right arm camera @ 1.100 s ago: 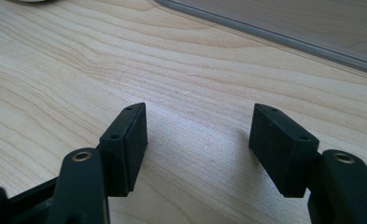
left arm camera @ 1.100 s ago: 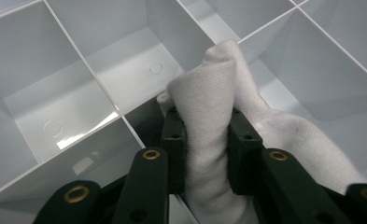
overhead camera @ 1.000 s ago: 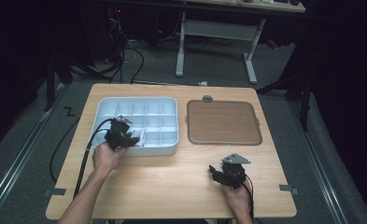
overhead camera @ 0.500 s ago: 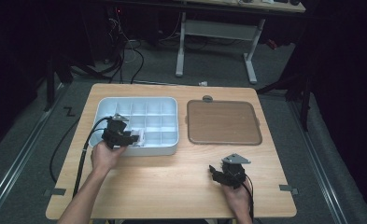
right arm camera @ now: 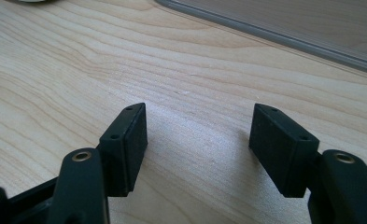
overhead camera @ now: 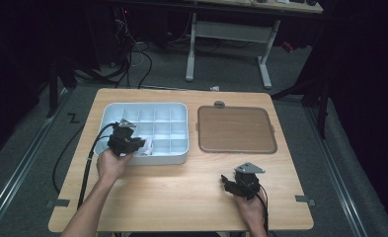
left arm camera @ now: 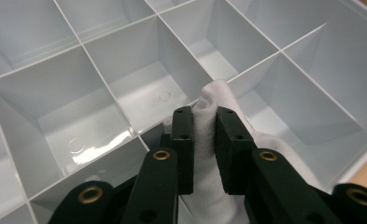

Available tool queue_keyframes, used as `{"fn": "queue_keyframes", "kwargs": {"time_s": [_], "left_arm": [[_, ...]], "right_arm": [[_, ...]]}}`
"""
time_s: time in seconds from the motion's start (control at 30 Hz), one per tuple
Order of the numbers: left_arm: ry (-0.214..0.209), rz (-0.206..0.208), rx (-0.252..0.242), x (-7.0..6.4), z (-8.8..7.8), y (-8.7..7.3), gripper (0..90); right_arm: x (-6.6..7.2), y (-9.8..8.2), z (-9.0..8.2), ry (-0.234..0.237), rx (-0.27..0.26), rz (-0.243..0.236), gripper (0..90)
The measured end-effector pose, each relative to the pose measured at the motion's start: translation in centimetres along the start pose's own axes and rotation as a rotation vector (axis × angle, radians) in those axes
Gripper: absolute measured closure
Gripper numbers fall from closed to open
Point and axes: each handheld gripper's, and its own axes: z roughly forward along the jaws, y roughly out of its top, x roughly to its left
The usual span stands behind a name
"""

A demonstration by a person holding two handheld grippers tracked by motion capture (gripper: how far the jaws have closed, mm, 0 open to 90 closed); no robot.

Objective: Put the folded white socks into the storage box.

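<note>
The left hand-held gripper [left arm camera: 204,135], clenched on a white cloth [left arm camera: 228,154] over the tray [overhead camera: 147,109], could snag a divider; the right hand-held gripper [right arm camera: 200,140] rests released at five o'clock on the bench [overhead camera: 181,192].

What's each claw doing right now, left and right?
Left claw: shut on the white cloth, over the divided tray.
Right claw: open, holding nothing, low over the wooden table.
</note>
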Motion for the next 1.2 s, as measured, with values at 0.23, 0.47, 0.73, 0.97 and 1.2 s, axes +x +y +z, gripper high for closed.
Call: {"fn": "queue_keyframes", "kwargs": {"time_s": [0.23,0.47,0.73,0.97,1.2], "left_arm": [[0.019,0.023,0.026,0.0,0.8,-0.6,80.2],[0.024,0.014,0.042,0.3,0.9,-0.6,78.0],[-0.065,-0.06,-0.009,-0.6,-1.6,0.9,60.5],[-0.04,-0.004,0.094,-1.2,-1.2,-0.4,51.6],[0.031,0.047,0.113,-0.7,0.3,-1.4,57.9]], "right_arm": [[0.0,0.0,0.0,0.0,0.0,0.0,37.4],[0.0,0.0,0.0,0.0,0.0,0.0,37.4],[0.0,0.0,0.0,0.0,0.0,0.0,37.3],[0.0,0.0,0.0,0.0,0.0,0.0,37.3],[0.0,0.0,0.0,0.0,0.0,0.0,37.3]]}}
